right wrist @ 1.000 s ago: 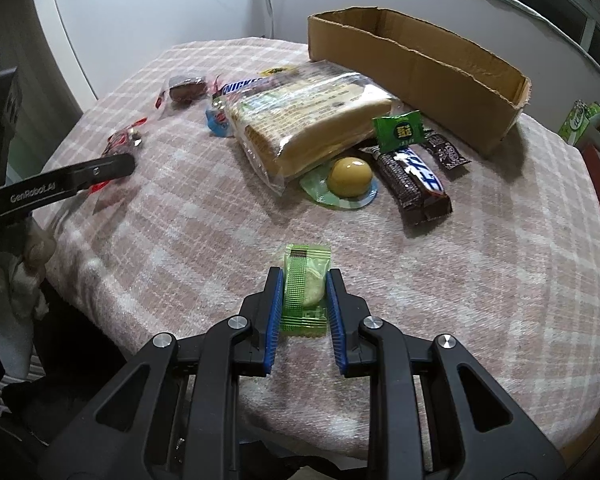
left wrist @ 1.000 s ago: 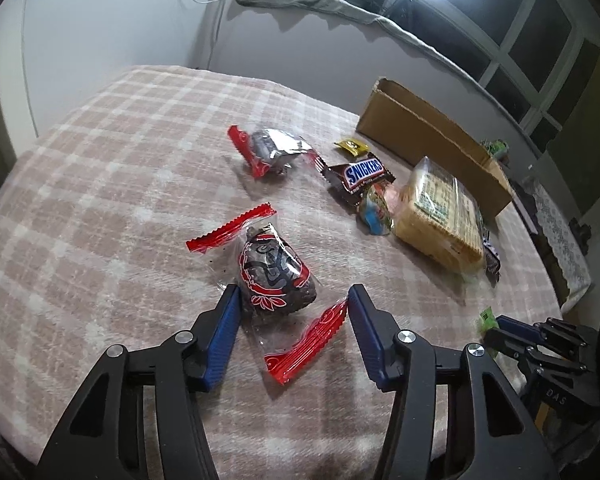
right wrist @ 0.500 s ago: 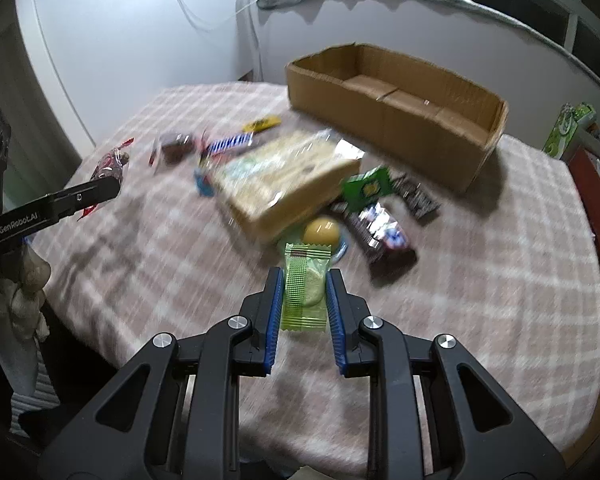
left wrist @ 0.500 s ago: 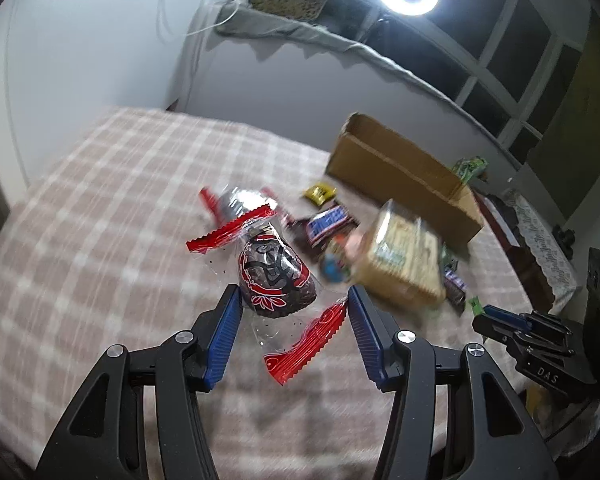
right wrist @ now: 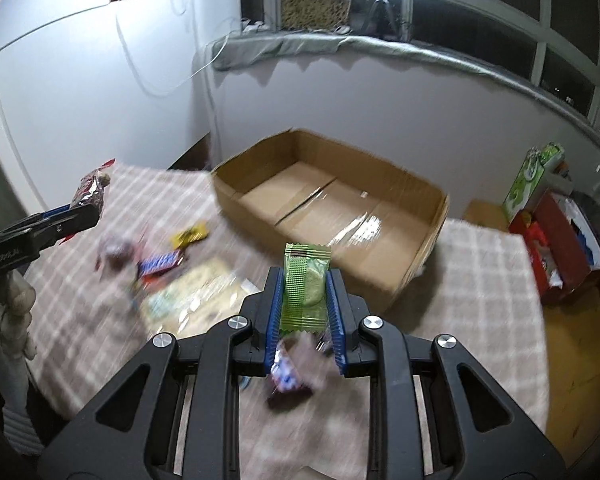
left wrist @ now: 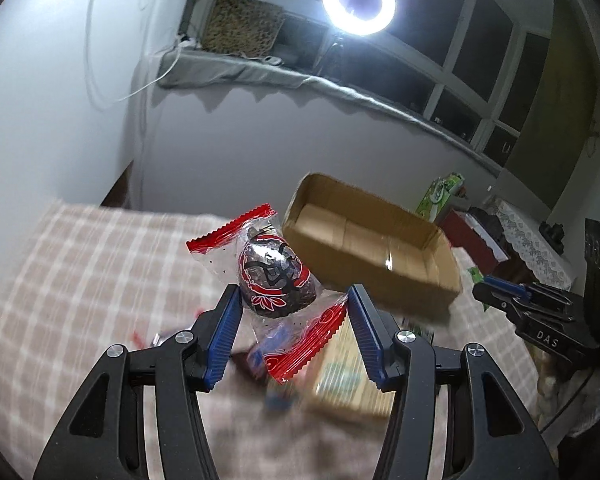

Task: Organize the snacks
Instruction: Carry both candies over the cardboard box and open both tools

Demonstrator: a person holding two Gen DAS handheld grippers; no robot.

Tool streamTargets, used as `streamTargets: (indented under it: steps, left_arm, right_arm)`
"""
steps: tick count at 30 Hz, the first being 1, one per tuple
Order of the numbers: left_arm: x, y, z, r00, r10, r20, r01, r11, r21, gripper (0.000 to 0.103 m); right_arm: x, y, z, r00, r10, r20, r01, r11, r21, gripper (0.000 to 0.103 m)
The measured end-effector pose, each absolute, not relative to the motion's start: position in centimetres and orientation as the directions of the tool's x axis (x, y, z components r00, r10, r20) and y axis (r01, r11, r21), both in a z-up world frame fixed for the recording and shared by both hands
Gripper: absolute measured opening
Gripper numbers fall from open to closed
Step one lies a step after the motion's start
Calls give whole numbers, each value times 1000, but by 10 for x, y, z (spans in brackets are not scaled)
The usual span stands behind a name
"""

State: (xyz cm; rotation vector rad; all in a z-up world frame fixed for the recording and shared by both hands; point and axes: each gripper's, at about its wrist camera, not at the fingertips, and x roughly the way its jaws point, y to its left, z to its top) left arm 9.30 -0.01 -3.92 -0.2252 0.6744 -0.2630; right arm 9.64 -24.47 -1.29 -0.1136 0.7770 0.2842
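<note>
My left gripper [left wrist: 294,300] is shut on a clear packet with red ends and a dark foil snack [left wrist: 274,276], held high above the checked table. My right gripper [right wrist: 305,280] is shut on a green snack packet [right wrist: 305,284], also lifted. An open, empty cardboard box [right wrist: 332,208] lies ahead of both; it also shows in the left wrist view [left wrist: 372,240]. The left gripper with its packet [right wrist: 92,188] shows at the left of the right wrist view; the right gripper [left wrist: 500,292] shows at the right of the left wrist view.
Blurred snacks lie on the checked tablecloth [right wrist: 480,280]: a yellow packet [right wrist: 190,236], a Snickers bar [right wrist: 160,264], a large cracker pack [right wrist: 196,300], a chocolate bar [right wrist: 288,376]. A red box [right wrist: 560,240] and green carton [right wrist: 532,176] stand beyond the table's right edge.
Both grippers have lifted their packets off the table and moved toward the cardboard box, which is now nearer with its inside in view. The view is blurred by motion.
</note>
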Motion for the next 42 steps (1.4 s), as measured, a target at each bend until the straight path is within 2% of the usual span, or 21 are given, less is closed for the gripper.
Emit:
streamTargets:
  steps: [12,24,27,29,31,42]
  left_arm:
    - [173,-51,-50,701,-353,-619,238,935,-263,53]
    - [215,-75,-73,644,-367,-671,255,930,-264,54]
    - [219,-80,-75,632,-368,-682,261,930,-259,59]
    - [221,-82,-76,627,-364,-689,261,931,-255,59]
    - [222,-83,-76,626,-364,-690,261,931,-254,59]
    - [206,-61,-58,655,-368,-660,235,929,-284,59]
  right_arm:
    - [184,-268,-33,656,161,-738,-234,972,3,23]
    - [221,-284,-67,609,133,-782,-200,980,12,23]
    - [223,-284,-68,606,132,-784,-201,980,10,27]
    - [222,-284,-67,611,128,-781,-199,980,4,49]
    - [220,-284,-66,622,123,-773,-195,981,-1,55]
    - [198,-285,-45,646,147,-749,-197,980,22,55]
